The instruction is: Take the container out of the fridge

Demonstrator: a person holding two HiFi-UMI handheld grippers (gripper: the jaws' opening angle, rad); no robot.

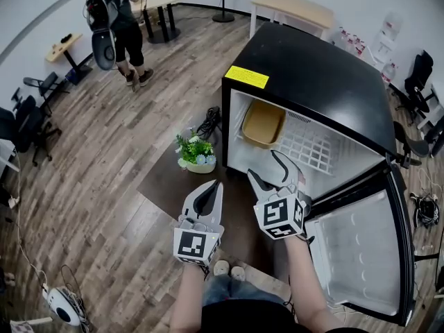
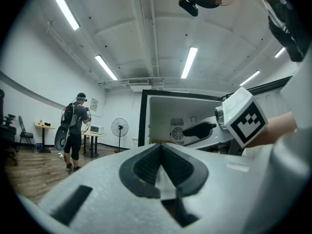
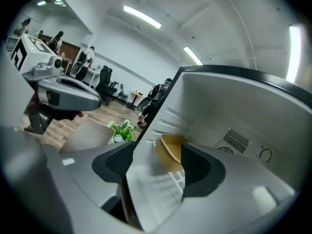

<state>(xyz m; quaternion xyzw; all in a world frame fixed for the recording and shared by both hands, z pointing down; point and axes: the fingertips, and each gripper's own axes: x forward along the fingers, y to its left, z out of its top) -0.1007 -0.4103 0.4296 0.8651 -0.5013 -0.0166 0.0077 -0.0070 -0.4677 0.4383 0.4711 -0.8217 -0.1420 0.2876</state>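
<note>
In front of the fridge, the left hand-held gripper has its jaws pressed together on nothing. The right hand-held gripper is at the fridge's open front, jaws wide apart and empty. Deeper inside, the tan container sits on the fridge's wire shelf.

Fridge: black casing, white interior, yellow label at its front top edge. Container: tan-yellow. Left gripper and right gripper: pale grey, black pads, black-and-white square markers. Floor: brown wood planks. Plant: green, flowers apparently pale blue.
</note>
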